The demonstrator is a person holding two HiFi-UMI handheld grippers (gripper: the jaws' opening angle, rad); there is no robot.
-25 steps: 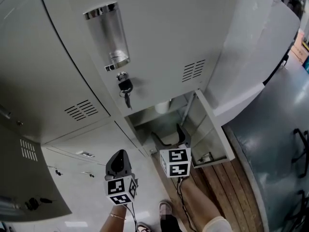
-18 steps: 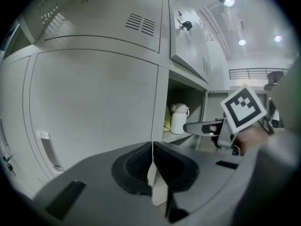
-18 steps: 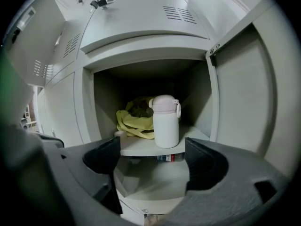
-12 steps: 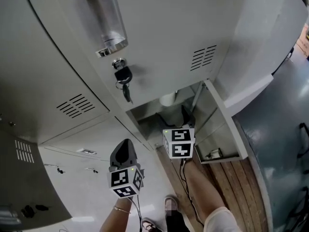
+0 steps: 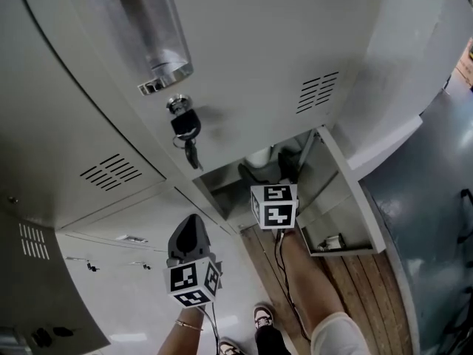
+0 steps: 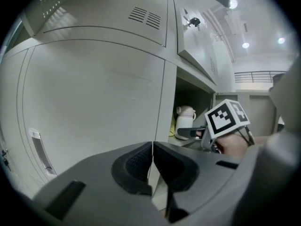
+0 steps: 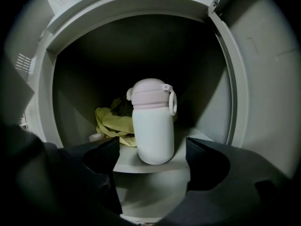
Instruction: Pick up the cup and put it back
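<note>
Our right gripper (image 7: 150,160) reaches forward into the open compartment of the grey locker (image 5: 295,43). The arm is stretched out low, and the jaws are spread wide with nothing between them. Our left gripper (image 6: 152,166) hangs outside, in front of the shut locker fronts, with its jaws pressed together and empty. The compartment's door (image 5: 347,198) stands swung open to the right. The white cup (image 7: 152,128) with its pink lid stands upright on the compartment floor, just ahead of the right gripper's gap and touching neither jaw. A yellow cloth (image 7: 109,124) lies behind it to the left.
</note>
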